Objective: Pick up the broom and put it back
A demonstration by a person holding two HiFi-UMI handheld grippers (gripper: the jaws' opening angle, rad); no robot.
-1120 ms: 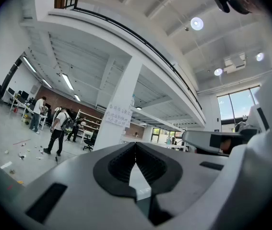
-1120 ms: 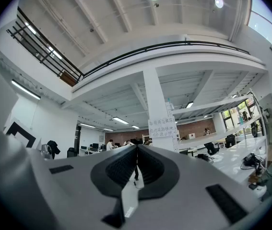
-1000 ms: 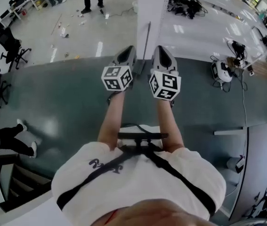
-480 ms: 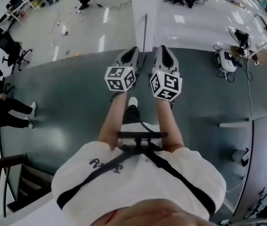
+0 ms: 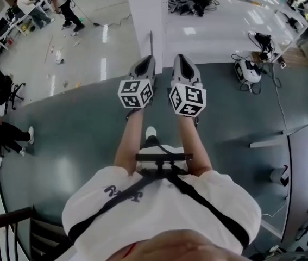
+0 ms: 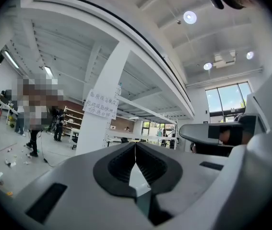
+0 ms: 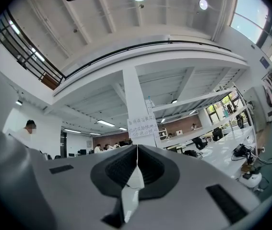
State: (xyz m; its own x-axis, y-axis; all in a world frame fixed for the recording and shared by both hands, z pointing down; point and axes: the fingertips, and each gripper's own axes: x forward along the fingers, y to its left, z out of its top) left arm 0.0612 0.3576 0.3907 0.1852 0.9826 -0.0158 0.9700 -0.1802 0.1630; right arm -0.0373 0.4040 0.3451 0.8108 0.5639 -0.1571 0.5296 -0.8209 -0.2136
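Note:
A thin dark pole [image 5: 151,43], perhaps the broom's handle, stands against the white pillar [image 5: 142,15] straight ahead; its head is hidden behind my grippers. I hold both grippers side by side at chest height, pointing level toward the pillar. My left gripper [image 5: 145,62] is shut with nothing between its jaws, and its own view shows the tips [image 6: 136,145] meeting. My right gripper [image 5: 182,60] is shut and empty too, the tips [image 7: 137,150] pressed together. Both views look at the pillar with a paper notice [image 6: 101,103] on it.
Dark green floor [image 5: 77,129] lies under me, pale floor beyond. Litter [image 5: 58,53] is scattered at the far left near people and desks [image 5: 31,4]. A white device with cables [image 5: 246,69] sits at the right. A stair railing [image 5: 7,222] is at the bottom left.
I have walked forward: the pillar and the pole have come closer and shifted left in the head view. Both grippers stay shut and side by side.

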